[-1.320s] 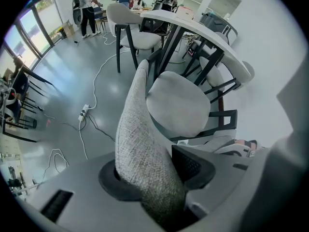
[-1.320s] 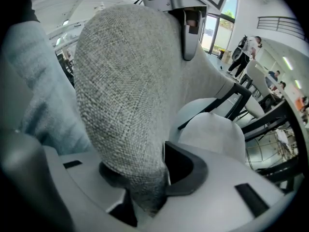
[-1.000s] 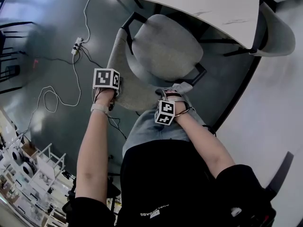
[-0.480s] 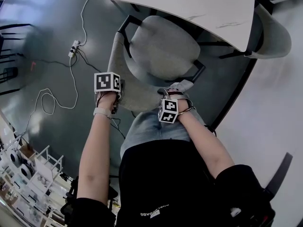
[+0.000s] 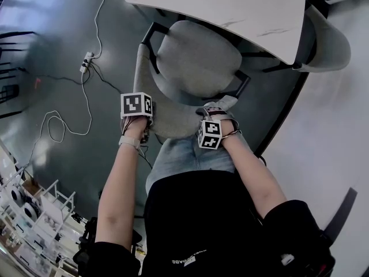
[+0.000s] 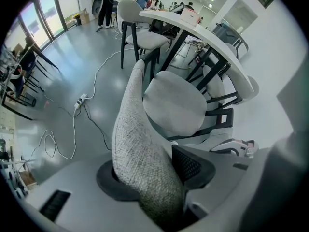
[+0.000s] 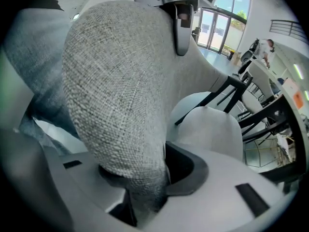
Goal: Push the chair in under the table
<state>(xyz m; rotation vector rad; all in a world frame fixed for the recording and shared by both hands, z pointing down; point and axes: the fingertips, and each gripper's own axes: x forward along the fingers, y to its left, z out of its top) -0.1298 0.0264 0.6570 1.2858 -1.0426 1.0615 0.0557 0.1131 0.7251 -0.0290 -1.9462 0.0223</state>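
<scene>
A grey fabric chair stands at the white table [image 5: 230, 4], its seat [image 5: 199, 59] partly under the tabletop's edge. The curved backrest [image 5: 158, 105] faces me. My left gripper [image 5: 142, 126] is shut on the backrest's left part, and my right gripper [image 5: 211, 118] is shut on its right end. In the left gripper view the woven backrest [image 6: 140, 149] fills the gap between the jaws of the left gripper [image 6: 154, 178], with the seat [image 6: 174, 103] and table [image 6: 203, 37] beyond. In the right gripper view the backrest [image 7: 120, 91] is pinched by the right gripper [image 7: 140, 178].
A power strip [image 5: 86, 59] with a white cable lies on the dark floor to the left. A second chair [image 5: 331, 36] stands at the table's right end. A shelf rack [image 5: 34, 212] is at the lower left. Another chair [image 6: 140, 28] and people stand farther off.
Both grippers and the chair have moved up the view toward the table, and more of the seat lies under the tabletop. Both grips are unchanged.
</scene>
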